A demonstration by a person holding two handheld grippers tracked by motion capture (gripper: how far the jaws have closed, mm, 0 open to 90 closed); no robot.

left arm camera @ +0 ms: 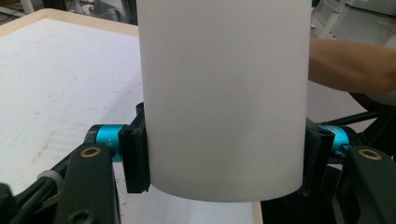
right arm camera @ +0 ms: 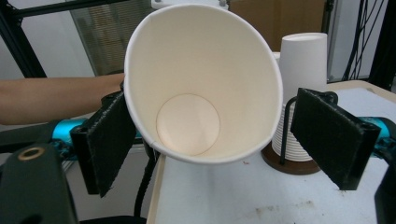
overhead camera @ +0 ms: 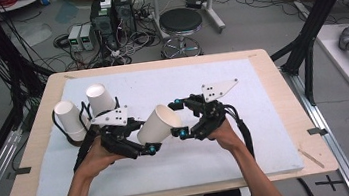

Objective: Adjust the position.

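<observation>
A white paper cup [overhead camera: 158,124] lies on its side above the white mat, its mouth turned to the right. My left gripper [overhead camera: 143,137] is shut on it near its base; in the left gripper view both pads [left arm camera: 135,158] press the cup [left arm camera: 224,93] wall. My right gripper [overhead camera: 180,117] stands open at the cup's mouth. In the right gripper view I look into the cup [right arm camera: 203,84], whose rim sits between the jaws. The left pad [right arm camera: 107,140] is at the rim, and the right pad [right arm camera: 334,135] is clearly apart from it.
Two stacks of white cups [overhead camera: 99,98] [overhead camera: 69,120] stand upside down in a dark wire holder at the table's left; one stack [right arm camera: 301,70] appears behind the held cup. The white mat [overhead camera: 247,134] covers the wooden table. A stool [overhead camera: 181,21] and electronics stand beyond the far edge.
</observation>
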